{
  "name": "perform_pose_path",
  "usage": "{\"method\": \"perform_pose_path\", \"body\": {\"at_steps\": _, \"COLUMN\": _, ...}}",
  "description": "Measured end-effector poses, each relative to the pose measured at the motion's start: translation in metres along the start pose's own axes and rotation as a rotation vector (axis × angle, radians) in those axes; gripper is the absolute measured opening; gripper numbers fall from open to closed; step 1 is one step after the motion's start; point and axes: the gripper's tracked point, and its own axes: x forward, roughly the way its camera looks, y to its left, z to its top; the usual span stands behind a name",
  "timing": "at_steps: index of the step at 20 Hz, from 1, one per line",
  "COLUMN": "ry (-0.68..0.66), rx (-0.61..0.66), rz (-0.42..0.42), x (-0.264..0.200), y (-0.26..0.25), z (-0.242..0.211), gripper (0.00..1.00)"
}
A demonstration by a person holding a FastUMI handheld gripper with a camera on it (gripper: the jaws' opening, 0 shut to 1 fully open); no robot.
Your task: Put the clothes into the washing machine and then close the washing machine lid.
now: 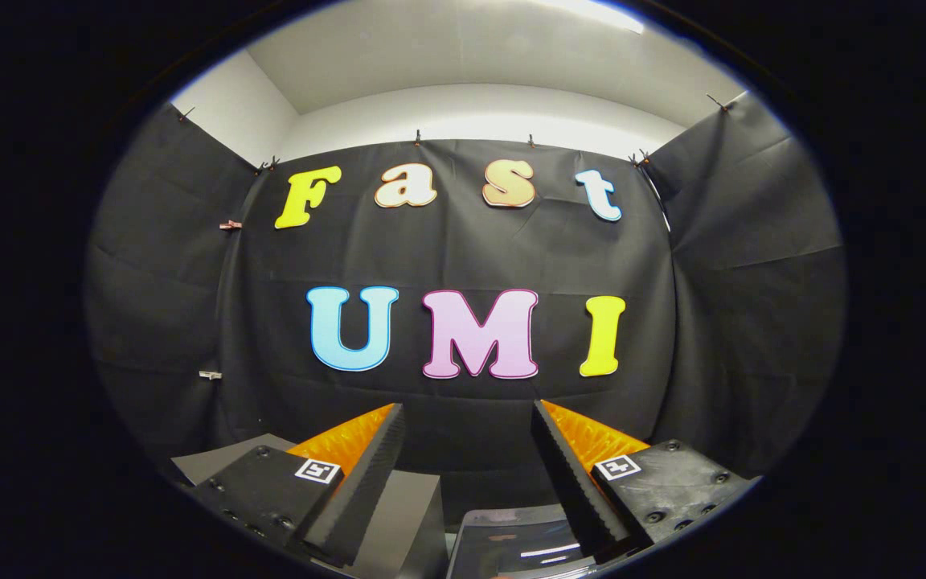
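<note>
The gripper is held level and raised, pointing forward toward the booth's back wall. Its jaws stand wide apart, with nothing between them and nothing pressed by either finger. Both fingers taper forward, ridged inner faces turned toward each other. Each finger base carries a square marker.

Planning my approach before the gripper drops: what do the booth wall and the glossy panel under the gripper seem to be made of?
Booth wall: matte black cloth, by its creases and the clips along its top edge. Glossy panel, just below the open, empty gripper: smooth dark plastic or glass, by its sharp light reflections; which one is unclear.
</note>
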Motion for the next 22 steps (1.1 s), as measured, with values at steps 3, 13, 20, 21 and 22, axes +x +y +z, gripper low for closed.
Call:
{"method": "perform_pose_path", "body": {"at_steps": 3, "ry": -0.014, "rx": -0.012, "rz": 0.008, "x": -0.002, "y": -0.001, "z": 0.003, "gripper": 0.99}}
{"method": "perform_pose_path", "body": {"at_steps": 13, "ry": 0.025, "rx": -0.007, "rz": -0.001, "x": -0.008, "y": -0.006, "z": -0.016, "gripper": 0.99}}
{"method": "perform_pose_path", "body": {"at_steps": 20, "ry": 0.038, "rx": 0.011, "rz": -0.035, "x": -0.004, "y": -0.009, "z": -0.024, "gripper": 0.99}}
{"method": "perform_pose_path", "body": {"at_steps": 21, "ry": 0.04, "rx": 0.01, "rz": -0.034, "x": -0.003, "y": -0.008, "z": -0.024, "gripper": 0.99}}
{"method": "perform_pose_path", "body": {"at_steps": 22, "ry": 0.036, "rx": 0.008, "rz": -0.033, "x": -0.003, "y": -0.008, "z": -0.023, "gripper": 0.99}}
